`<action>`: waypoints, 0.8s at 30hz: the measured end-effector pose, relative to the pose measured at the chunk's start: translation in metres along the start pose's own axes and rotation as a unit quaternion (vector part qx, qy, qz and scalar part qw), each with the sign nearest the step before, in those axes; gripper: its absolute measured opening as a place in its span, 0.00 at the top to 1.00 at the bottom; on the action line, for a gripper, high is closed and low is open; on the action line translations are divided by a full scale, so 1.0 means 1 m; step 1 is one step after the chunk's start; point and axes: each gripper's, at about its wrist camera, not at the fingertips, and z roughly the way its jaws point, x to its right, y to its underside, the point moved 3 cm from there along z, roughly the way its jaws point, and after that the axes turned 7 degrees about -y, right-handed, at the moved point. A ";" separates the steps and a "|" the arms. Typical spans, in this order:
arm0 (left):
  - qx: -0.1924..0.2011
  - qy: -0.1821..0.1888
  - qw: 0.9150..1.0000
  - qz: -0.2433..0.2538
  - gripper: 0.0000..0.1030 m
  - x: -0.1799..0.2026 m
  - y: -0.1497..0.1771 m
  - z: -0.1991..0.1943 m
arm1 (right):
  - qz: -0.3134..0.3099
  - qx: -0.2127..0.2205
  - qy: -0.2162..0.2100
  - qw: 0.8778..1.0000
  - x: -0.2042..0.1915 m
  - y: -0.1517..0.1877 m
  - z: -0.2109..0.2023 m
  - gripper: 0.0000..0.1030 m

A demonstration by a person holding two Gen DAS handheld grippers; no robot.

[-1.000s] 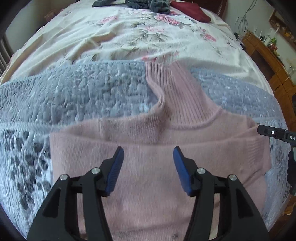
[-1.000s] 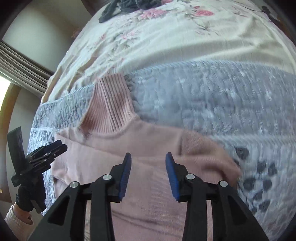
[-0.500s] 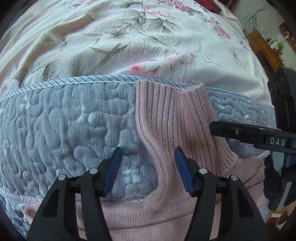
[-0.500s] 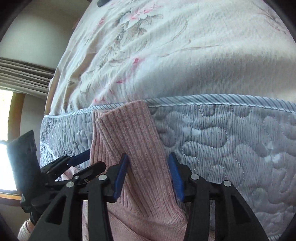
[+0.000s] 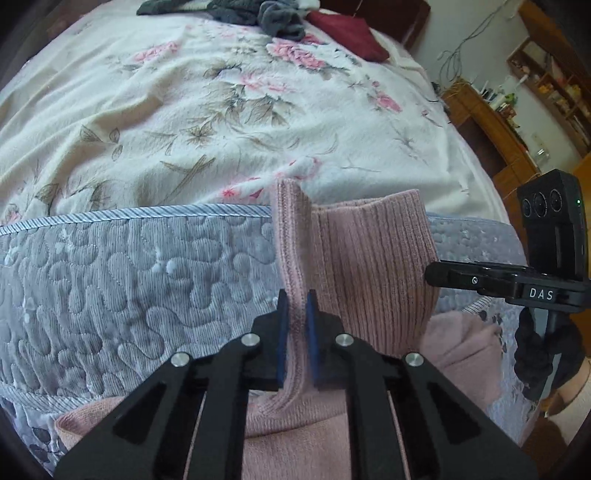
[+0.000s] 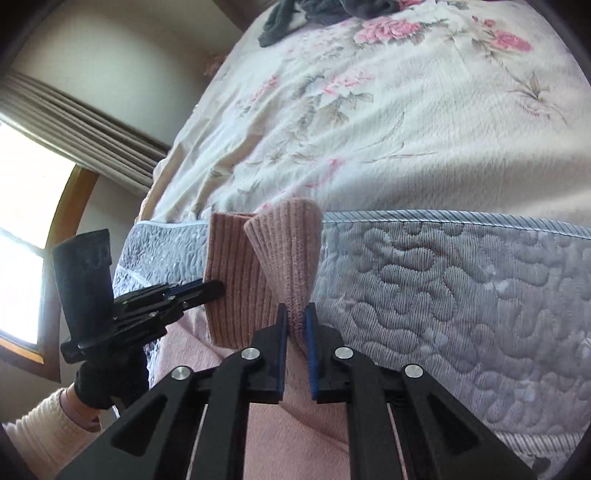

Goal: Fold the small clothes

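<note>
Bed with cream floral bedspread point(image 5: 229, 110) and grey quilted blanket point(image 5: 129, 288) carrying one pink knitted turtleneck sweater point(image 5: 295, 443), lying at 6 o'clock on blanket, ribbed collar point(image 5: 369, 266) pointing to 12. Body looking already narrowed, sleeves seemingly tucked; collar fold-down and final halving judged left. Two tools: left tool point(image 5: 295, 332) pinching collar's left edge, jaws pressed together on knit; right tool point(image 6: 294, 332) pinching collar's right edge likewise. One dark clothes heap point(image 5: 243, 11) plus one maroon item point(image 5: 347, 33) waiting at 12 o'clock.
</note>
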 end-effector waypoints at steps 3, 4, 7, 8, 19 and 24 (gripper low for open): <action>0.023 0.011 1.000 0.009 0.92 -0.002 0.018 -0.024 | -0.022 0.005 0.002 1.000 -0.011 0.016 -0.015 0.91; 0.028 0.016 0.999 0.010 0.92 -0.002 0.023 -0.029 | -0.028 0.005 0.003 1.000 -0.014 0.021 -0.019 0.91; 0.035 0.027 0.999 0.014 0.92 -0.004 0.040 -0.043 | -0.048 0.001 0.011 0.999 -0.021 0.043 -0.029 0.91; 0.036 0.028 0.999 0.019 0.92 -0.004 0.047 -0.047 | -0.057 -0.002 0.016 0.998 -0.024 0.050 -0.030 0.91; -0.024 0.018 0.999 0.033 0.92 -0.022 0.136 -0.057 | -0.079 -0.076 0.061 0.992 -0.020 0.135 -0.022 0.91; -0.042 0.029 0.999 0.010 0.87 -0.029 0.160 -0.060 | -0.041 -0.080 0.068 0.994 -0.001 0.158 -0.032 0.88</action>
